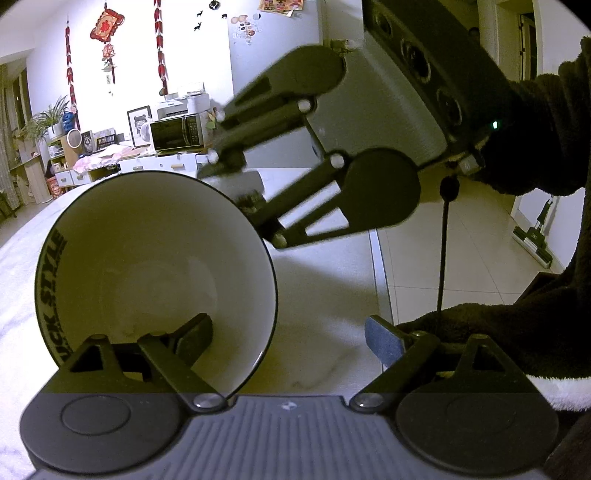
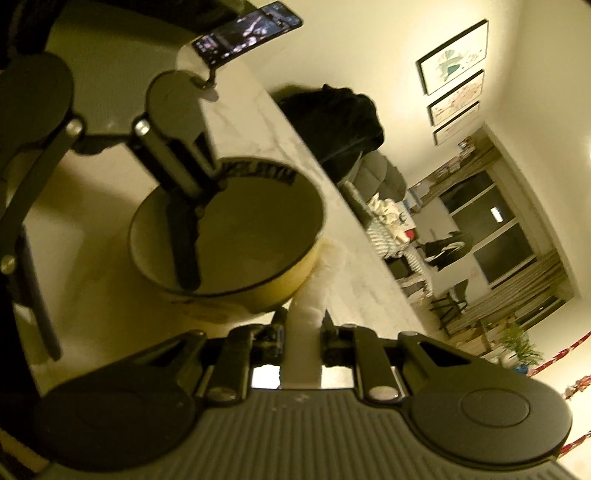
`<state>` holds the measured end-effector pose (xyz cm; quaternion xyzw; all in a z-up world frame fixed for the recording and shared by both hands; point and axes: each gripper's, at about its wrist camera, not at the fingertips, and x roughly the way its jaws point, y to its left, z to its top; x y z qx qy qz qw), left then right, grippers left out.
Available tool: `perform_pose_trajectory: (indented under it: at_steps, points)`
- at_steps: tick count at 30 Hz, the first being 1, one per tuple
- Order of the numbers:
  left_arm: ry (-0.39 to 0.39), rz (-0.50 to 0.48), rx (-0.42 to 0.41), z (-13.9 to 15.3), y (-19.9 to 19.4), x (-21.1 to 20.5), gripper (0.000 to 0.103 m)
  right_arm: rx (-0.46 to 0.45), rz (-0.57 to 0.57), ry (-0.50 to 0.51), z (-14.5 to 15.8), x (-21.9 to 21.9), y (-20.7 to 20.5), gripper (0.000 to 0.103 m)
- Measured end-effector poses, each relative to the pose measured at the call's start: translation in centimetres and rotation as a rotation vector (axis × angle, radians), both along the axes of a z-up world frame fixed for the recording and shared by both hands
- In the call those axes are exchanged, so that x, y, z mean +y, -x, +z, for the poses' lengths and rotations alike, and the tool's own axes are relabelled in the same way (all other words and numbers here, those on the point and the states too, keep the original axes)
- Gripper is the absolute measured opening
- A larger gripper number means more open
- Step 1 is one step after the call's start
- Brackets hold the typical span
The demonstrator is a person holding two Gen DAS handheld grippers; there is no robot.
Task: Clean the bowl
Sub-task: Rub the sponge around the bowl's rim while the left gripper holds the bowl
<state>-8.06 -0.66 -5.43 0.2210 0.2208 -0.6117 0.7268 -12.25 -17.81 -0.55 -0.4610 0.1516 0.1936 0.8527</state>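
Left wrist view: the left gripper (image 1: 291,341) has one finger inside the white bowl (image 1: 155,266) and the other wide out to the side, so the jaws stand apart; whether the bowl's wall is pinched I cannot tell.
Bowl position: tipped on its side on the pale marble-look worktop (image 1: 325,295), mouth toward the camera, lettering along its rim.
Right wrist view: the right gripper (image 2: 301,332) has its jaws closed on a white rolled cloth (image 2: 310,295), whose far end lies just beside the bowl's outer wall.
Risk, slipping: the bowl looks loosely braced, so a push from the cloth could spin it or roll it off the finger.
Risk, edge: the worktop edge is near, with tiled floor (image 1: 461,251) below; a hard wipe might send the bowl over.
Risk, collision: the two grippers are close and could knock together.
Room: microwave (image 1: 177,133) and printer on a far cabinet, red hangings on the wall, a phone (image 2: 247,33) propped on the worktop, framed pictures (image 2: 454,77).
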Motion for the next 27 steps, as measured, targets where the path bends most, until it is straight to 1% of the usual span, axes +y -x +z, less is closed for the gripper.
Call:
perform_pose_trajectory:
  at_steps: [3, 5, 10, 13, 16, 21, 24, 27]
  points:
    - [0.0, 0.0, 0.0, 0.0, 0.0, 0.0, 0.091, -0.02, 0.004, -0.011, 0.6, 0.1, -0.1, 0.017]
    - [0.0, 0.0, 0.0, 0.1, -0.1, 0.0, 0.091, -0.021, 0.002, -0.005, 0.4, 0.2, -0.2, 0.017]
    - [0.0, 0.0, 0.0, 0.0, -0.2, 0.0, 0.091, 0.03, 0.0, -0.001, -1.0, -0.2, 0.0, 0.017]
    - [0.0, 0.0, 0.001, -0.1, -0.2, -0.1, 0.091, 0.038, -0.001, 0.002, -1.4, -0.2, 0.3, 0.017]
    - [-0.001, -0.001, 0.001, -0.2, -0.1, -0.3, 0.092, 0.024, -0.001, -0.003, -0.9, -0.1, 0.1, 0.017]
    - [-0.001, -0.001, 0.001, -0.2, -0.2, -0.2, 0.092, -0.025, 0.01, -0.008, 0.6, 0.2, -0.3, 0.017]
    - [-0.001, -0.001, 0.001, -0.2, -0.2, -0.2, 0.092, -0.03, 0.01, -0.003, 0.4, 0.2, -0.3, 0.017]
    - [-0.001, 0.0, 0.0, -0.1, -0.2, -0.3, 0.092, -0.005, 0.002, -0.004, -0.3, 0.0, -0.2, 0.017]
